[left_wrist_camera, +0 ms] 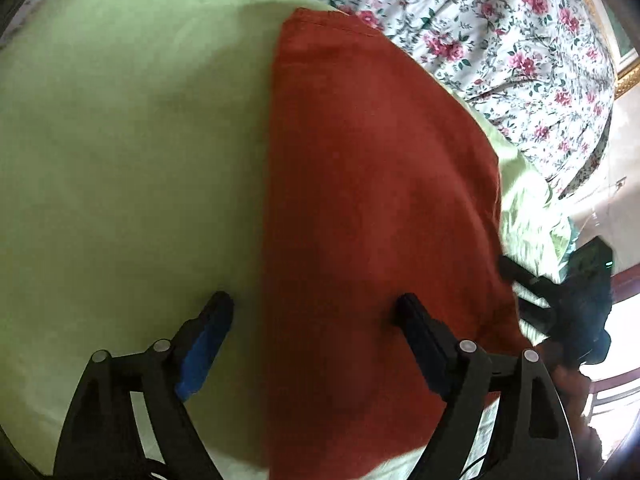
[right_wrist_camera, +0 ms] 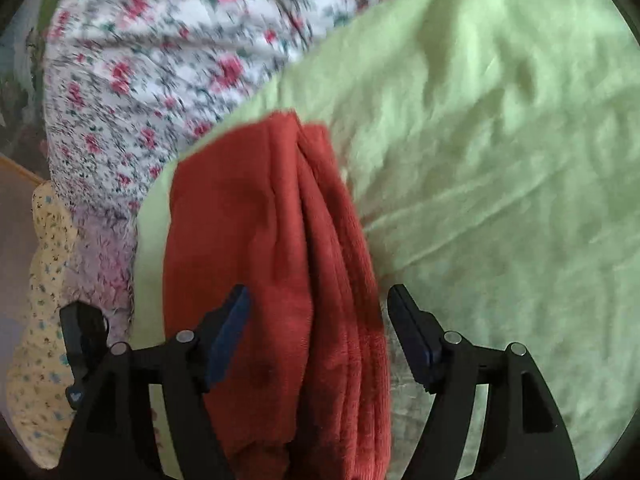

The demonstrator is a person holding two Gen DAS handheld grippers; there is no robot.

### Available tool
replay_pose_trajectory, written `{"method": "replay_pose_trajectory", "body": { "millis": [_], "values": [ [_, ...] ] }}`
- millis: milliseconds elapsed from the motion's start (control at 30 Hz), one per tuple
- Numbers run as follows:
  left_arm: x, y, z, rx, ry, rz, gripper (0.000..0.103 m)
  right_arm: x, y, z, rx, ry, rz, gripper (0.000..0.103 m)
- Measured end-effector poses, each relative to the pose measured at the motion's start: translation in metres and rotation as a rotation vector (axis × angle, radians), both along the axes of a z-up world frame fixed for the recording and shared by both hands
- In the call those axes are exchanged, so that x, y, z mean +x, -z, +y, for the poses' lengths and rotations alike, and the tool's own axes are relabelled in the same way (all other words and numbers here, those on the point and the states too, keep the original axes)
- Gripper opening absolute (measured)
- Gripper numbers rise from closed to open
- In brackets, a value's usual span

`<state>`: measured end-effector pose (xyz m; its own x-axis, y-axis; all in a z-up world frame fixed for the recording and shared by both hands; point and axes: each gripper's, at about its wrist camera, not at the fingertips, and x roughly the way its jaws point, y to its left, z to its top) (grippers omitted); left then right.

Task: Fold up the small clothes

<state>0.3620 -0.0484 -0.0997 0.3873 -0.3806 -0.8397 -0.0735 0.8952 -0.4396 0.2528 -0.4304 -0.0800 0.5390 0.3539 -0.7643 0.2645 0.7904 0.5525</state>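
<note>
A rust-red garment (left_wrist_camera: 372, 184) lies folded on a light green sheet (left_wrist_camera: 128, 152). In the left wrist view it is a broad flat panel. My left gripper (left_wrist_camera: 314, 304) is open just above it, its left finger over the green sheet and its right finger over the red cloth. My right gripper shows at the garment's right edge (left_wrist_camera: 532, 288). In the right wrist view the red garment (right_wrist_camera: 272, 264) shows stacked folded layers. My right gripper (right_wrist_camera: 318, 296) is open, its jaws straddling the folded edge, holding nothing.
A white bedspread with red flowers (left_wrist_camera: 500, 52) lies beyond the green sheet (right_wrist_camera: 500, 160); it also shows in the right wrist view (right_wrist_camera: 168, 60). A pale yellow flowered cloth (right_wrist_camera: 44, 300) and a pink fuzzy fabric (right_wrist_camera: 108, 264) hang at the bed's left edge.
</note>
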Motion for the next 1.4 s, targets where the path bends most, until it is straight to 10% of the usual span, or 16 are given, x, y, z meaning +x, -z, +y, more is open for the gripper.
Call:
{"method": "replay_pose_trajectory", "body": {
  "millis": [67,133,200,300,633,933,1033,1167,1400],
  "values": [
    [0.007,0.001,-0.008,-0.005,0.025,-0.019,0.072,0.004,0.012,0.001,0.001,-0.015,0.009,0.068],
    [0.012,0.000,-0.015,-0.022,0.049,-0.036,0.051,0.006,0.018,0.003,0.049,-0.036,0.004,0.035],
    [0.012,-0.007,-0.018,-0.025,0.054,-0.064,0.025,0.007,0.024,0.007,0.094,-0.031,0.030,0.025],
    [-0.001,-0.023,-0.011,-0.078,0.054,-0.118,0.022,0.002,0.013,0.016,0.068,-0.034,0.014,0.022],
    [-0.111,-0.078,0.068,-0.064,-0.014,-0.189,0.021,-0.030,-0.030,0.111,0.195,-0.180,-0.062,0.017],
    [-0.201,-0.057,0.143,0.001,-0.126,-0.127,0.022,-0.040,0.011,0.213,0.236,-0.347,0.028,0.017],
    [-0.210,-0.032,0.146,0.045,-0.140,-0.055,0.031,-0.045,0.027,0.213,0.199,-0.329,0.078,0.017],
    [-0.221,-0.024,0.148,0.082,-0.158,-0.021,0.058,-0.053,0.033,0.200,0.177,-0.279,0.127,0.048],
    [-0.236,-0.033,0.169,0.078,-0.232,-0.031,0.069,-0.056,-0.020,0.191,0.060,-0.250,-0.007,0.048]
  ]
}}
